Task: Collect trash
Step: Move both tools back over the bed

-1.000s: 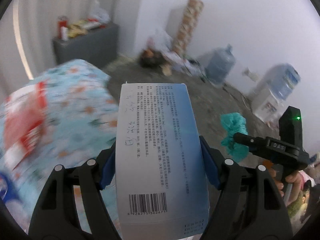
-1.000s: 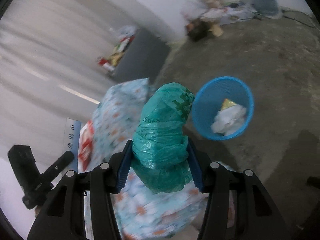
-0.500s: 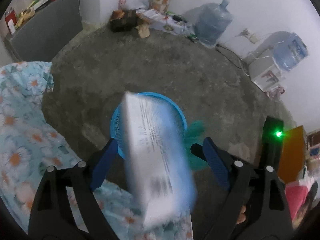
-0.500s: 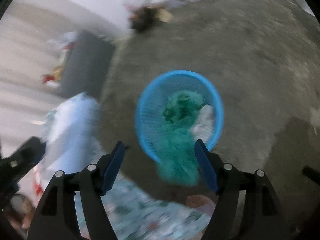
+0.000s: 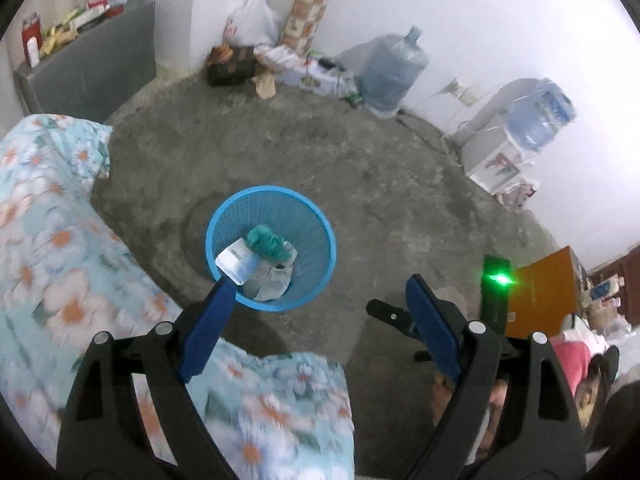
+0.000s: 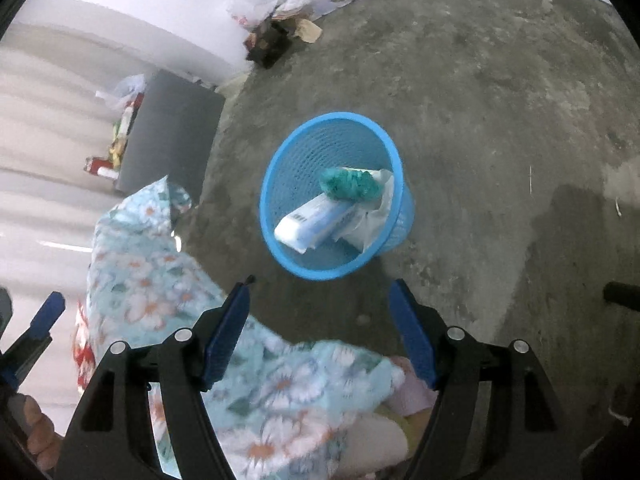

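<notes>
Blue mesh plastic basket (image 6: 316, 264) stands on rough concrete just ahead of both grippers — left gripper (image 5: 316, 316) and right gripper (image 6: 320, 316) have just spread wide, empty — holding a glossy flat box (image 6: 316, 220), a crumpled green bag (image 6: 350, 184) and white plastic.

Ahead of both grippers, on the floor: wastebasket (image 6: 294, 152), holding box (image 6: 314, 222), bag bundle (image 6: 350, 184) resting on box, crumpled paper (image 6: 372, 216) to their right. Left and beneath grippers: floral bedcover (image 6: 160, 280). Water jug (image 5: 394, 70) farther ahead at wall.
</notes>
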Motion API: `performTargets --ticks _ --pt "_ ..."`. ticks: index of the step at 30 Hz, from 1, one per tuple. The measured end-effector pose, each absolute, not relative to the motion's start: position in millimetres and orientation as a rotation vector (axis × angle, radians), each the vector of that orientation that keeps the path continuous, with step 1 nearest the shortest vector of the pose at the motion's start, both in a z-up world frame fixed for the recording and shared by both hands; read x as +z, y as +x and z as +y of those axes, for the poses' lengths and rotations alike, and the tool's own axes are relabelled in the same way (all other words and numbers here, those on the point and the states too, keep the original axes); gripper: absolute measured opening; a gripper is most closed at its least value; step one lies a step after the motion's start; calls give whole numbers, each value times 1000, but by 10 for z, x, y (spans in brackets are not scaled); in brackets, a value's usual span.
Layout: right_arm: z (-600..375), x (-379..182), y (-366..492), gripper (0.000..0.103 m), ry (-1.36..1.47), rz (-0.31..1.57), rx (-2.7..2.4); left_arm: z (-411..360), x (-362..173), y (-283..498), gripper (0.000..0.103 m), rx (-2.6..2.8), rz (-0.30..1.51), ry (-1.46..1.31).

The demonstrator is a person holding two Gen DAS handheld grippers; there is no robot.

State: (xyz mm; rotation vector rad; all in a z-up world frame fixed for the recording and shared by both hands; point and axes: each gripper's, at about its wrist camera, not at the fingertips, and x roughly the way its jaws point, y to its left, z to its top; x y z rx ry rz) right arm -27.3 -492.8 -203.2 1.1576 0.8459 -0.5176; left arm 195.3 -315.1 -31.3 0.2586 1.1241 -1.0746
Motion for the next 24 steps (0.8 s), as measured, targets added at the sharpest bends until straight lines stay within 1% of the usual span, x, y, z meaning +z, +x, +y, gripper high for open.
performTargets --ticks 3,6,13,18,24 --pt "-4789 -1841 -286 70 1108 834 -489 -2801 -119 1813 82 -1084 1091 243" --pt "-4631 -1572 -261 76 1053 806 -434 -2399 47 1729 82 -1059 1063 201" --pt "-4241 -1050 -84 77 942 772 -264 -1433 437 1520 83 -944 946 106" --pt "-3953 -806 -5 77 887 770 -154 -873 548 1418 83 -844 903 51" --pt "-3640 -649 107 77 840 788 -73 -339 528 1318 83 -750 881 -31"
